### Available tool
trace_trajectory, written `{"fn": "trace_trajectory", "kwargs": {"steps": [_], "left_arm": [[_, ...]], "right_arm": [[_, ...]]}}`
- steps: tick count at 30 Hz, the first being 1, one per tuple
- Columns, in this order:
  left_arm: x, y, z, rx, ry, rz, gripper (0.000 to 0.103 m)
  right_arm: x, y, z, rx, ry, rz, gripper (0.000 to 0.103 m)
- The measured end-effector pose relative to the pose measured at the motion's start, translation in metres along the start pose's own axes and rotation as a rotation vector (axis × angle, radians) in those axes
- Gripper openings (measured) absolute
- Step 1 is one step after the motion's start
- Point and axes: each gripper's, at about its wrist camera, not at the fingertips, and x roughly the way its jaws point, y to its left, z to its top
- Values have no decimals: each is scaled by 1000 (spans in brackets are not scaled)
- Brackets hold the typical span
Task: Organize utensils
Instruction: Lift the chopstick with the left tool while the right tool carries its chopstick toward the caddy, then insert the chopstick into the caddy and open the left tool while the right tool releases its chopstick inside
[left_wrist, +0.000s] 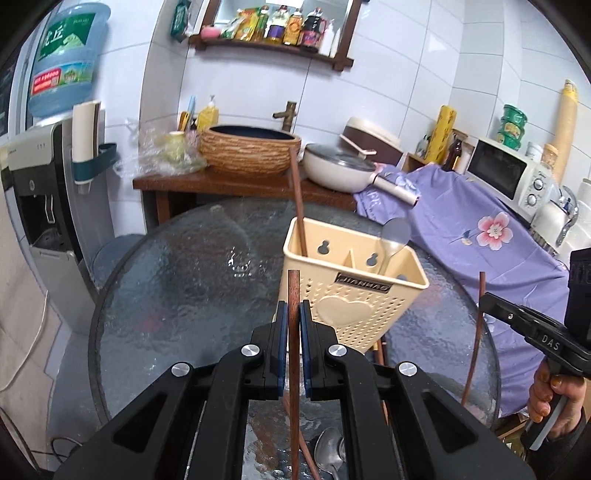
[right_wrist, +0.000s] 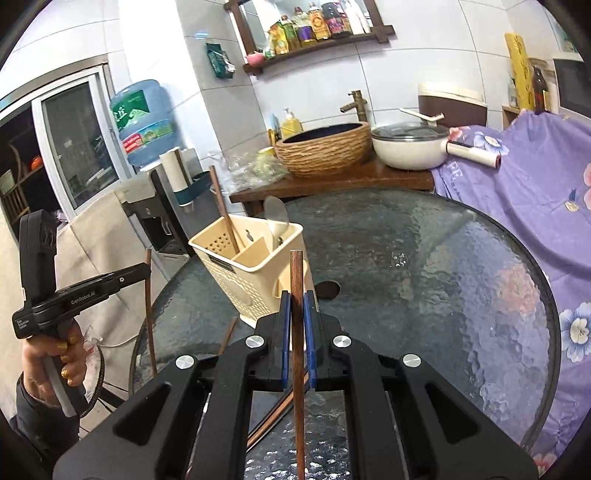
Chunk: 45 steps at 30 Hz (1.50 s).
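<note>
chopstick (left_wrist: 293, 332) clamped between jaws

In the left wrist view the utensil holder (left_wrist: 352, 284) stands on the counter (left_wrist: 177, 280) at frame centre, a chopstick (left_wrist: 298, 206) in its left compartment and a spoon (left_wrist: 393, 236) in its right. Behind the counter, a basin (left_wrist: 250, 153) sits left of a pan (left_wrist: 338, 168); a microwave (left_wrist: 511, 175) is at the right. Another spoon (left_wrist: 328, 452) lies on the counter at the bottom edge. In the right wrist view, loose chopsticks (right_wrist: 273, 415) lie at lower centre.
</note>
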Motion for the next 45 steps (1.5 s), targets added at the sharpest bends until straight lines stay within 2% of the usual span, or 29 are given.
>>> {"fn": "trace_trajectory", "kwargs": {"steps": [6,15,27,35,40,45], "left_arm": [[-14,-2,3,9,-12,-27,6],[-36,-8,12,36,-58,-27,6],[-54,-17,37,55,-94,-60,6],[-85,-39,80,93,-174,-91,6],[-104,-49,115,88,-261,-72,6],[-102,-51,147,32,-327,-39,6]], "right_arm": [[-14,10,3,-30,-15,26,7],[-37,21,16,-49,-63,54,7],[-51,43,51,-100,-88,73,7],[-65,64,93,-122,-111,102,7],[-80,78,131,-146,-188,70,7],[-80,88,163,-138,-267,23,7]]}}
